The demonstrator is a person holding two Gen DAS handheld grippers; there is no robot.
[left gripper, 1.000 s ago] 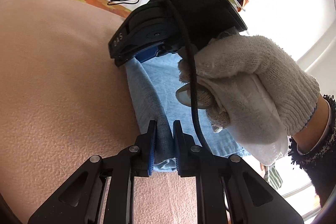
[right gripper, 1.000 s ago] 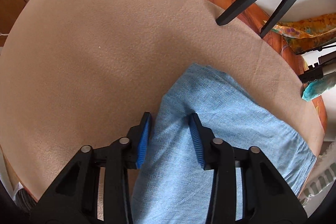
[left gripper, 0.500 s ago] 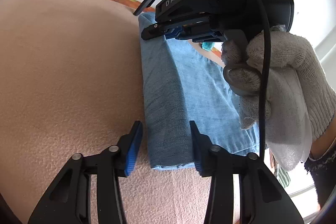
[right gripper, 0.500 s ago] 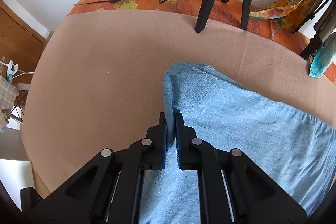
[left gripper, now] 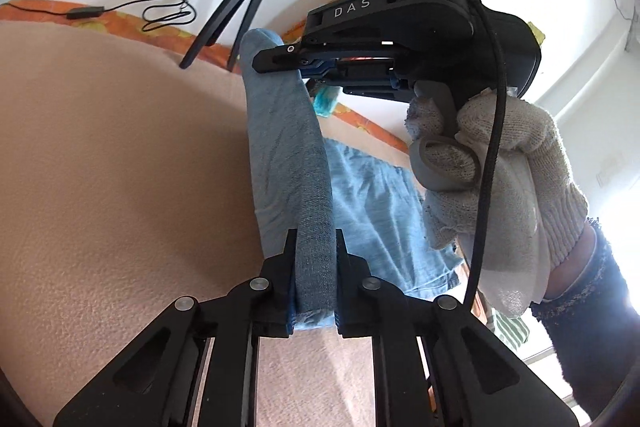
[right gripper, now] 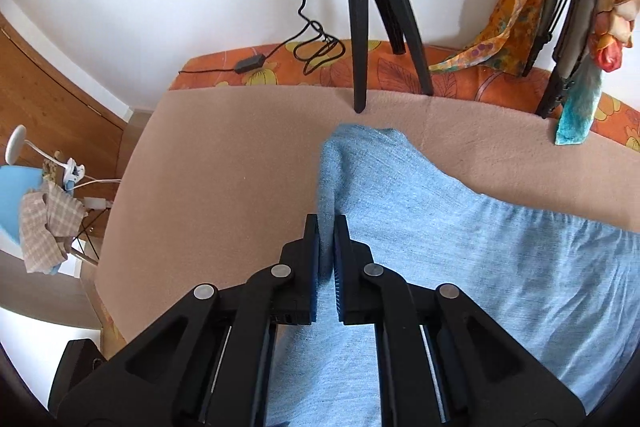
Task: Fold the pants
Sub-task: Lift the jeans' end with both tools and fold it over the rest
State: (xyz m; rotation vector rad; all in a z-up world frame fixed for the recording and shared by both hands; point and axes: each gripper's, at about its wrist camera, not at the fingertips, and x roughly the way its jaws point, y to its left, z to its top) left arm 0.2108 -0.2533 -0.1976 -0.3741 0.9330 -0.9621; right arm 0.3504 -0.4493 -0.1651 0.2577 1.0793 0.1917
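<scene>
Two grippers clamp one folded edge of the pants, lifting it as a taut ridge off the beige blanket while the rest of the light-blue cloth trails down onto the blanket to the right. The left gripper points forward and up along that ridge, its jaws narrowed on a thick roll of fabric near the hem. At the ridge's far end the right gripper reaches in level from the right, held by a white knit-gloved hand with a finger through the trigger loop; its jaws are closed on the upper corner of the fold. The right wrist view shows that gripper from behind, pinching a thin raised crease, with the cloth spreading wide and wrinkled to the right. Only this view shows the tripod feet on the blanket's far edge, the orange flowered cover beneath, and a chair by the wooden door.
</scene>
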